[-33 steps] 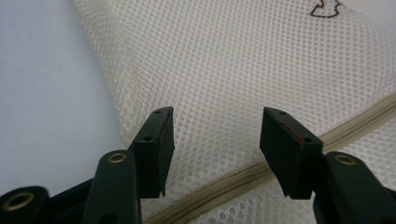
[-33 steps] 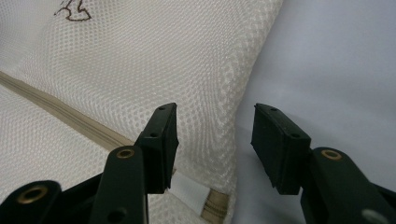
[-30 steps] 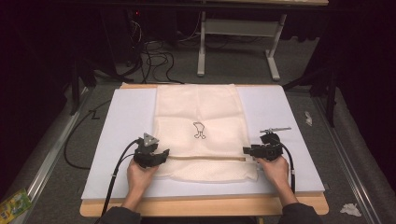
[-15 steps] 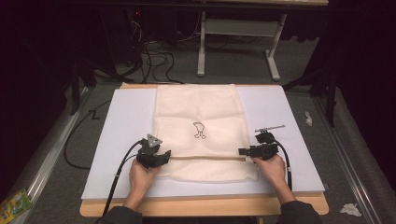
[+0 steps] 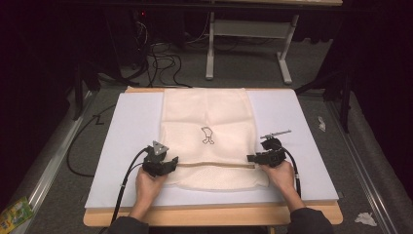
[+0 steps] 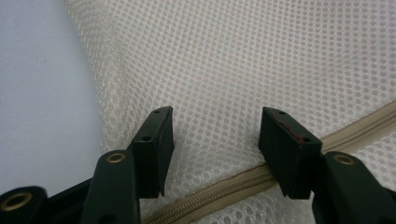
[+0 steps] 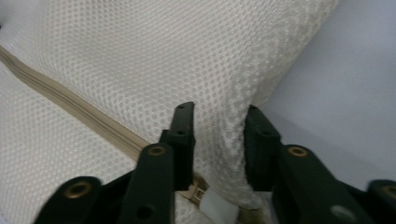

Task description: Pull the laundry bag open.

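A cream mesh bag (image 5: pixel 207 112) with a small black drawing lies flat on the white board (image 5: pixel 302 126), its tan zipper (image 5: pixel 214 165) running across near the front. My left gripper (image 5: pixel 170 163) rests at the zipper's left end, open, jaws wide over the mesh (image 6: pixel 261 56) with the zipper (image 6: pixel 224 186) just below them. My right gripper (image 5: pixel 251 158) is at the bag's right edge by the zipper's end. Its jaws have just been closing and now pinch a raised fold of mesh (image 7: pixel 219 140). The zipper (image 7: pixel 70 105) runs off to the left there.
A small metal tool (image 5: pixel 275 133) lies on the board just behind the right gripper. The board sits on a wooden table (image 5: pixel 209 214). Cables (image 5: pixel 160 53) and a table frame (image 5: pixel 248 34) stand on the floor beyond; crumpled paper (image 5: pixel 365 219) lies at the right.
The right gripper's jaws have drawn together onto the bag's right edge. Both hands have barely shifted, and the left gripper stays open.
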Demonstrator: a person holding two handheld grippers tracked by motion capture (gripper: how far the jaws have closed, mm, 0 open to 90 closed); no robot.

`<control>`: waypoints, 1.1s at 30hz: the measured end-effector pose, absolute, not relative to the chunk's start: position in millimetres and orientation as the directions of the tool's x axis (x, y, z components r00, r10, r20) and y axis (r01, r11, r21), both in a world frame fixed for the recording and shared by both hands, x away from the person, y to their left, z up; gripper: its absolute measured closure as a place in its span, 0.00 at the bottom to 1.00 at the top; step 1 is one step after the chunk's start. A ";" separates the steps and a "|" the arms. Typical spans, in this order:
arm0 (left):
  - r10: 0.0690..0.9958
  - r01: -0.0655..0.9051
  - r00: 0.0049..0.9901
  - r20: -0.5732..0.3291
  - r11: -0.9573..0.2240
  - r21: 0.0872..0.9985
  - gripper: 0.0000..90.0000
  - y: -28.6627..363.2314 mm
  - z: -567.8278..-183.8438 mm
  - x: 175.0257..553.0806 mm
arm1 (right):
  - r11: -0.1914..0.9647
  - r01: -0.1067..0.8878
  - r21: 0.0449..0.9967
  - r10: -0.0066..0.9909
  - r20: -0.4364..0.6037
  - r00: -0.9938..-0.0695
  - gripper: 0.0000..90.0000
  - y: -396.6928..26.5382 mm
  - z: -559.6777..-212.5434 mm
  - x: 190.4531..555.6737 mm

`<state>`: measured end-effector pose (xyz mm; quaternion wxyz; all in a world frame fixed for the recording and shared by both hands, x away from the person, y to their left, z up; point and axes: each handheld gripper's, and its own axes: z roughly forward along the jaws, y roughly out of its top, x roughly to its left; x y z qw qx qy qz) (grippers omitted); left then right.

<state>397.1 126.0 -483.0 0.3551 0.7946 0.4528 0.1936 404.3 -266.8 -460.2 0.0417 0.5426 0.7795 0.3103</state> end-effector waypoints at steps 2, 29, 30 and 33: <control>0.856 0.583 0.516 -0.014 -0.339 0.739 0.50 126.0 -482.7 397.3 | 0.237 0.813 0.532 0.869 0.258 -0.422 0.95 -268.2 -460.9 404.8; 0.815 0.572 0.578 -0.040 -0.370 0.732 0.50 113.2 -465.4 393.3 | 0.206 0.739 0.641 0.828 0.288 -0.481 0.98 -280.5 -444.4 398.7; 0.810 0.570 0.585 -0.038 -0.377 0.730 0.50 110.4 -464.9 393.1 | 0.202 0.739 0.642 0.828 0.291 -0.479 0.98 -280.7 -443.5 398.4; 0.795 0.555 0.606 -0.030 -0.396 0.732 0.50 101.8 -461.9 392.2 | 0.199 0.735 0.649 0.826 0.292 -0.482 0.98 -280.1 -439.7 397.5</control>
